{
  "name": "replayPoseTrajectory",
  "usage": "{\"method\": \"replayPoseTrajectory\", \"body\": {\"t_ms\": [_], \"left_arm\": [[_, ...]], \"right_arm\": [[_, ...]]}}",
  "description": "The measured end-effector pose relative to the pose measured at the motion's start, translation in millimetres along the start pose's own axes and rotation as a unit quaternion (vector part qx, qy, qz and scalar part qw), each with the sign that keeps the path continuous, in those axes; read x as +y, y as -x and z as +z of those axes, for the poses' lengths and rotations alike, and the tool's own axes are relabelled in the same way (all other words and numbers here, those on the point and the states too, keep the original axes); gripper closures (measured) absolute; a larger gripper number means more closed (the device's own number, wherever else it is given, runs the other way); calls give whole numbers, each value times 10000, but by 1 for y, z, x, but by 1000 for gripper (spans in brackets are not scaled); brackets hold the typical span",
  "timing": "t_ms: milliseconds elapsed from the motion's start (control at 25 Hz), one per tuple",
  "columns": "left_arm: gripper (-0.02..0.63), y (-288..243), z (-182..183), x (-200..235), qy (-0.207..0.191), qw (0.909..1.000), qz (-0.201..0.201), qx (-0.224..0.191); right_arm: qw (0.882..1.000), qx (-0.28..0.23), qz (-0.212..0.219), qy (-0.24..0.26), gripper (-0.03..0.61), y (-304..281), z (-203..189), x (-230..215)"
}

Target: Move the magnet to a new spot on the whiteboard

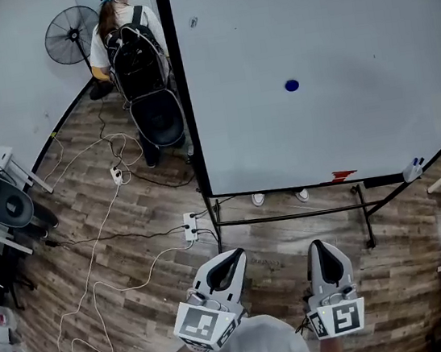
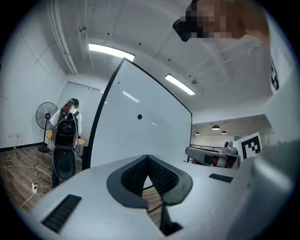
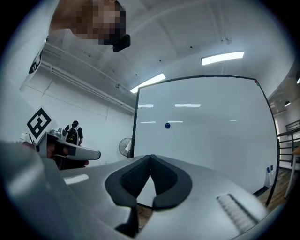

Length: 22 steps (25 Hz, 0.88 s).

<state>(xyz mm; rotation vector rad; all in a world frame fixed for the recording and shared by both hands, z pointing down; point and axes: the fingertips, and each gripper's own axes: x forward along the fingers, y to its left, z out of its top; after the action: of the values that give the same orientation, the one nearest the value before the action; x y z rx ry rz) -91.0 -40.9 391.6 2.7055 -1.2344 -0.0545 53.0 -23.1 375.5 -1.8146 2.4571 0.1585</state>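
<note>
Magnet (image 1: 292, 85) on whiteboard (image 1: 344, 15), L gripper (image 1: 235, 253) & R gripper (image 1: 318, 244) fingers (image 3: 165, 180) together, empty, shoes (image 1: 258, 199) head view only

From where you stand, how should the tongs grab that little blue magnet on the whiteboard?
Pinch the blue magnet by its round rim, coming straight at the front of the whiteboard. It sits flat on the upright board, so only its edge offers a hold. The right tongs line up best, I think; they are shut, so open them first.
</note>
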Motion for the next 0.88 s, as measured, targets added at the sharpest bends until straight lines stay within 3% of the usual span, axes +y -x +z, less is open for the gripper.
{"method": "replayPoseTrajectory", "body": {"t_ms": [360, 880], "left_arm": [[607, -48, 7, 3, -30, 9997, -247, 82], [607, -92, 30, 1, -164, 9998, 65, -12]], "right_arm": [[9998, 151, -109, 31, 572, -31, -8, -26], [9996, 89, 198, 191, 572, -67, 1, -64]]}}
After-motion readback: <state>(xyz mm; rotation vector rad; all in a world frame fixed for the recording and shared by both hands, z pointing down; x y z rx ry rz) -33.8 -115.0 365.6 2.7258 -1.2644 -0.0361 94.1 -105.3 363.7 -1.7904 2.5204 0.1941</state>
